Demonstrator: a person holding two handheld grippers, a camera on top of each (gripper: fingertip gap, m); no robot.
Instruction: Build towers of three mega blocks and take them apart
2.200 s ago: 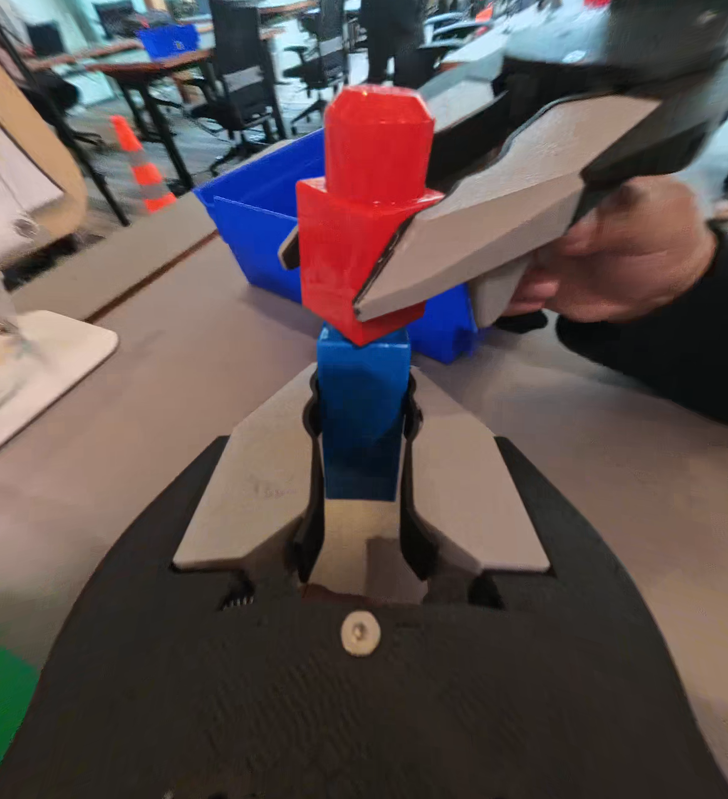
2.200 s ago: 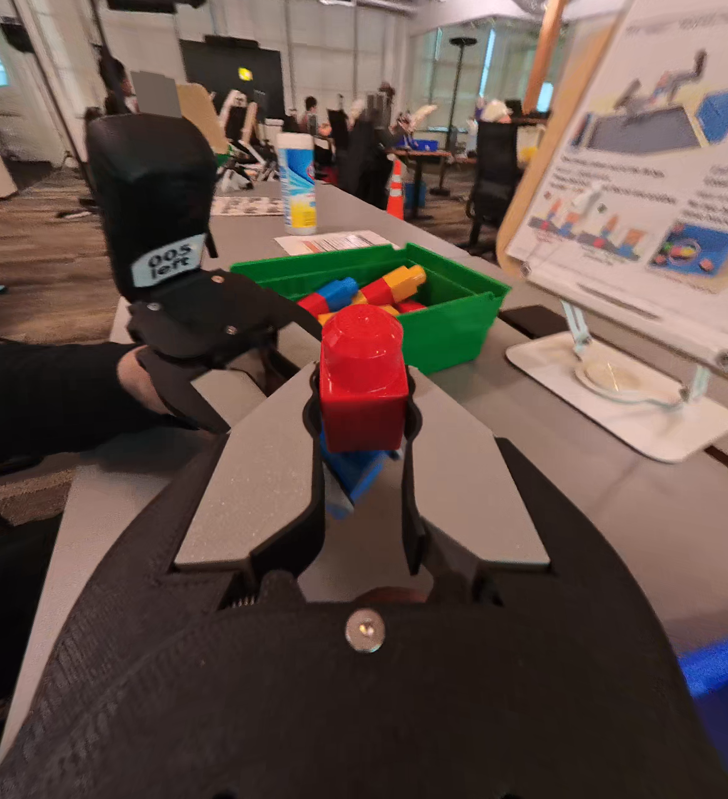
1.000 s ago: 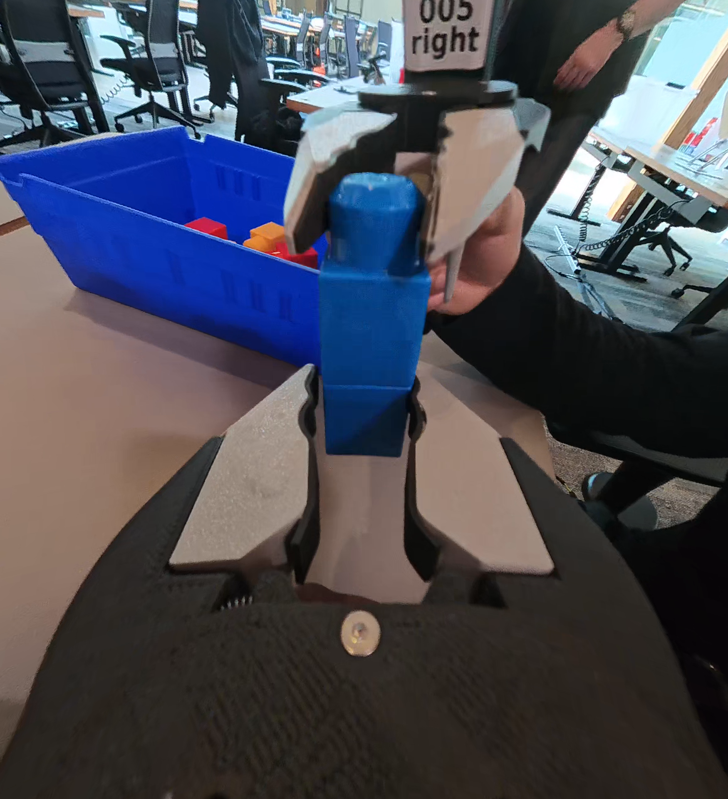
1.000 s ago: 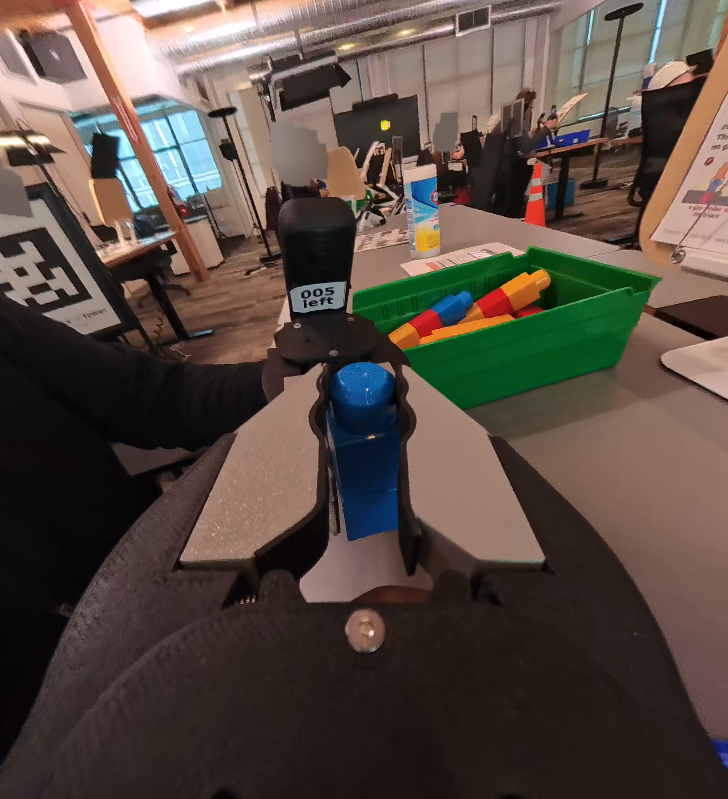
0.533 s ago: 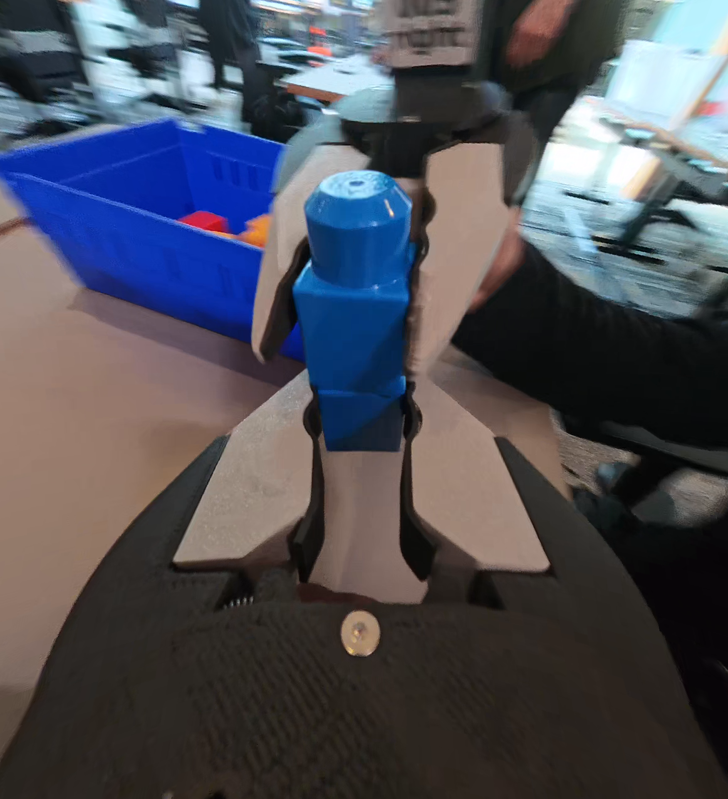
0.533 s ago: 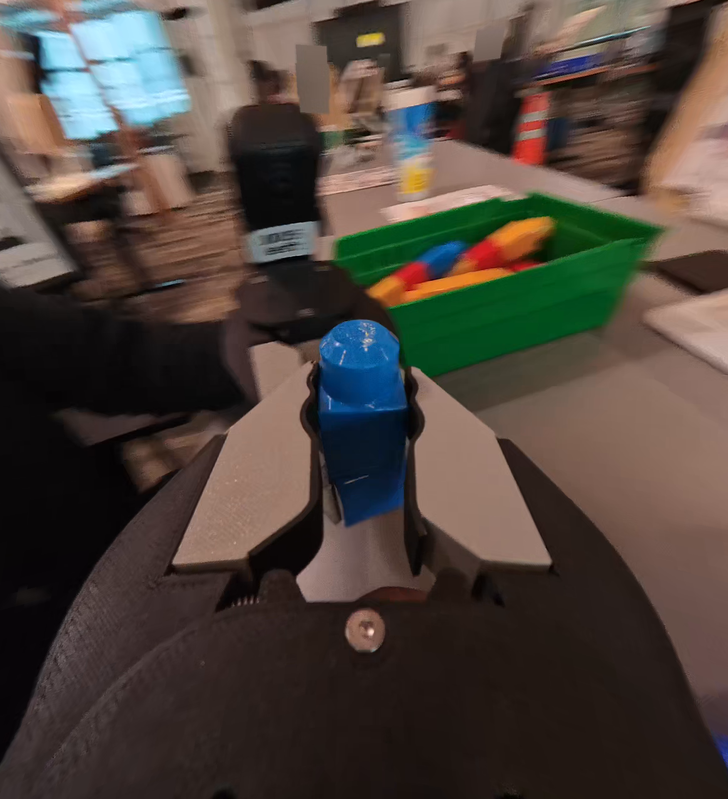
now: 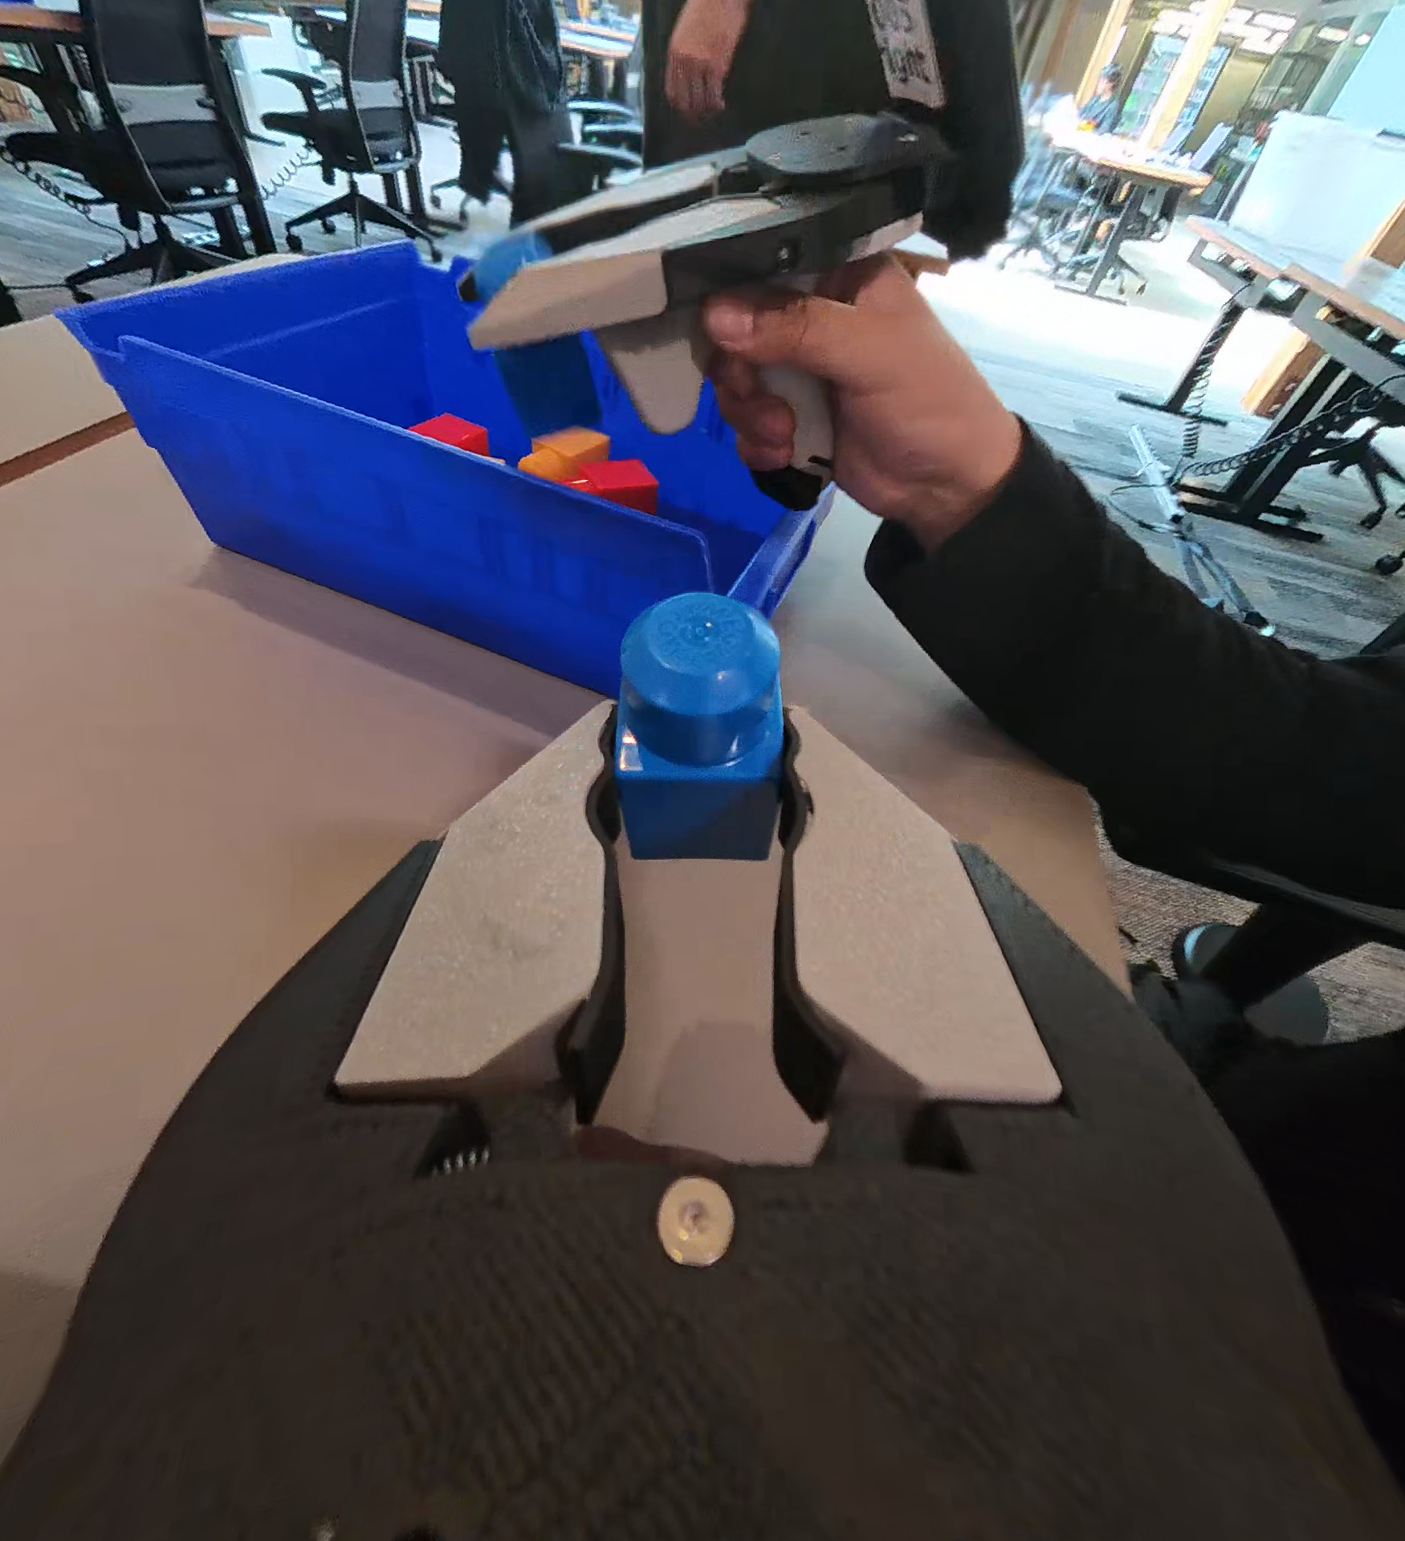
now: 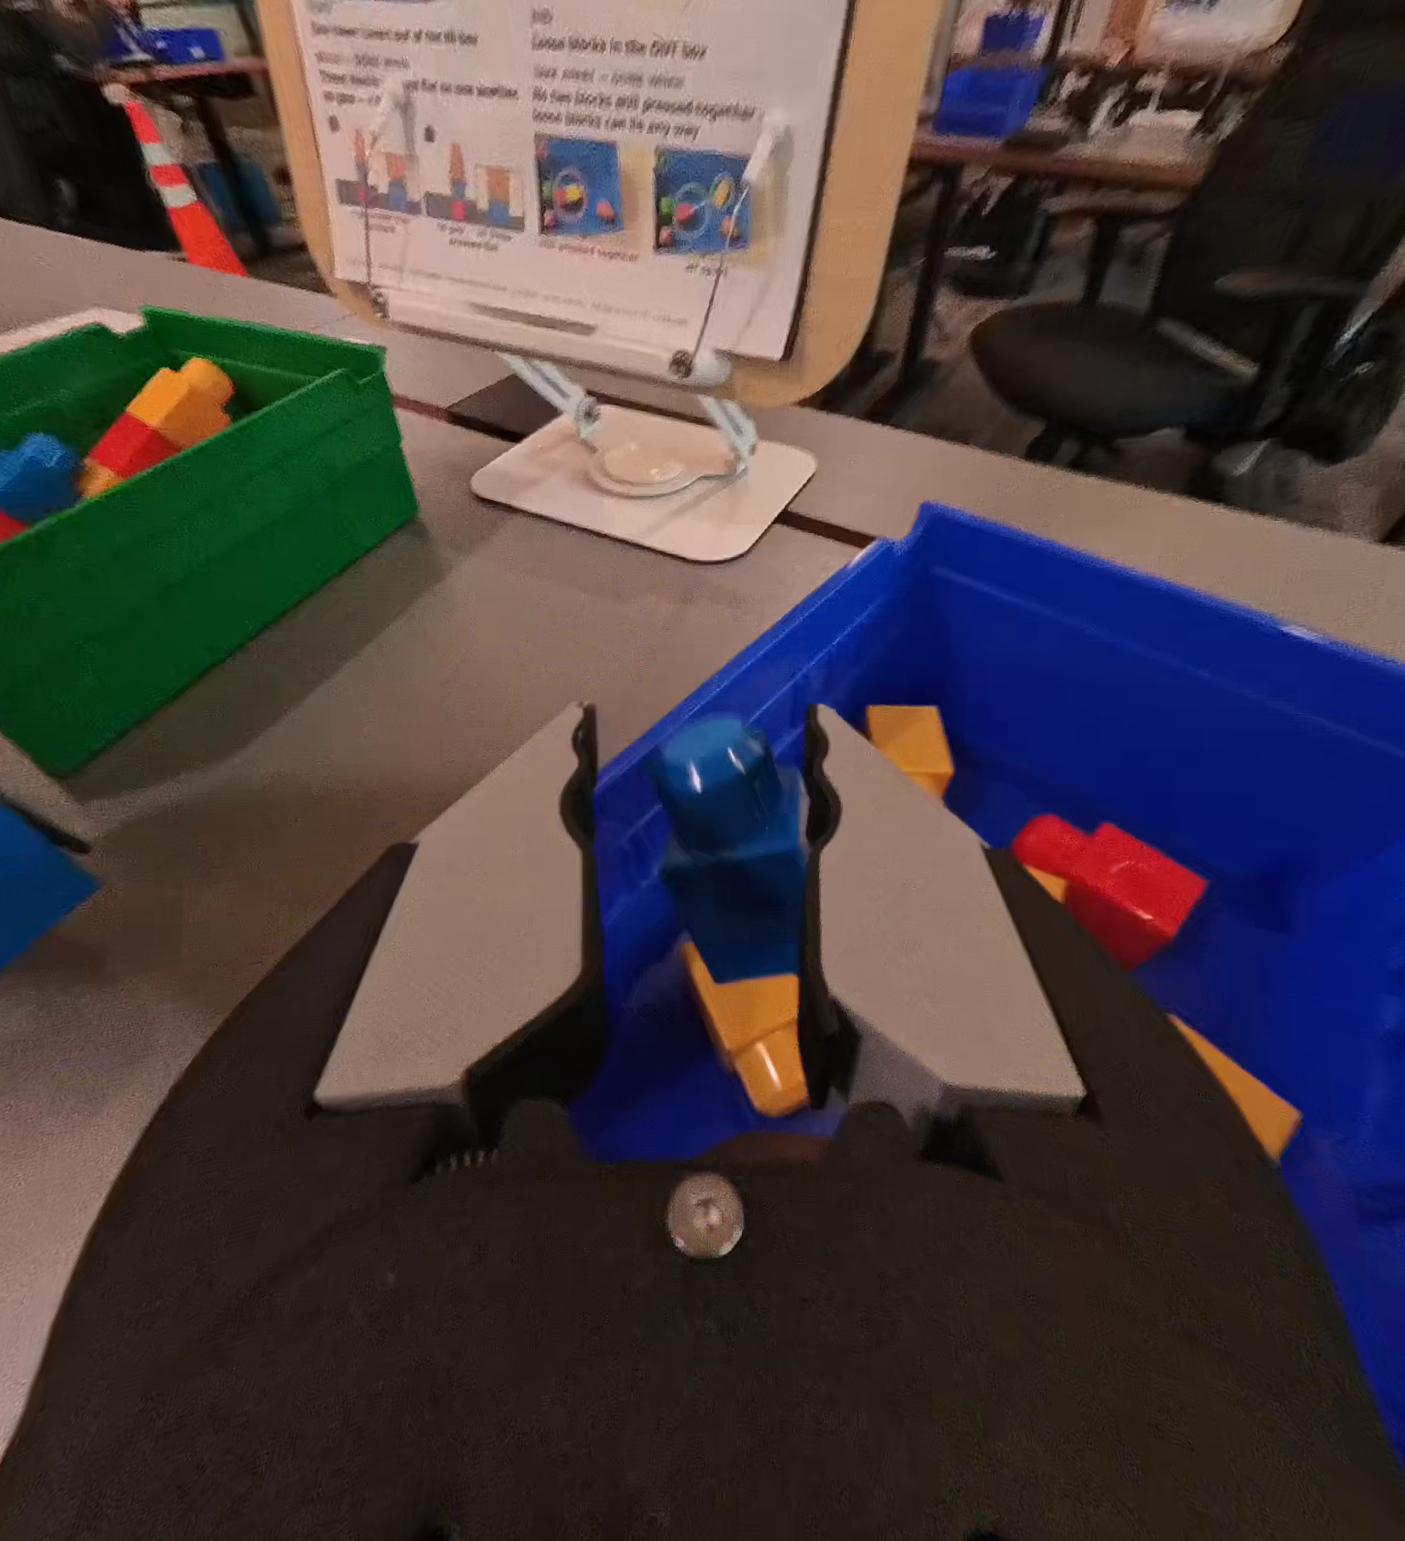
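We see the left gripper (image 7: 697, 775) clamped on a blue block (image 7: 695, 734), stud up, over the table (image 7: 182, 750) just in front of the blue bin (image 7: 399, 500). The right gripper (image 8: 699, 800) hangs over that bin, fingers spread wide; a second blue block (image 8: 724, 850) sits loose between them, left pad clear of it. Red and orange blocks lie in the bin; a green bin (image 8: 182, 567) holds more.

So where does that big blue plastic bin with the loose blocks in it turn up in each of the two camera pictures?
Left wrist view: the blue plastic bin sits upper left on the table, beyond the gripper's blue block.
Right wrist view: it fills the right side, directly under the open fingers.
Shared landmark: the red block lying inside the bin.
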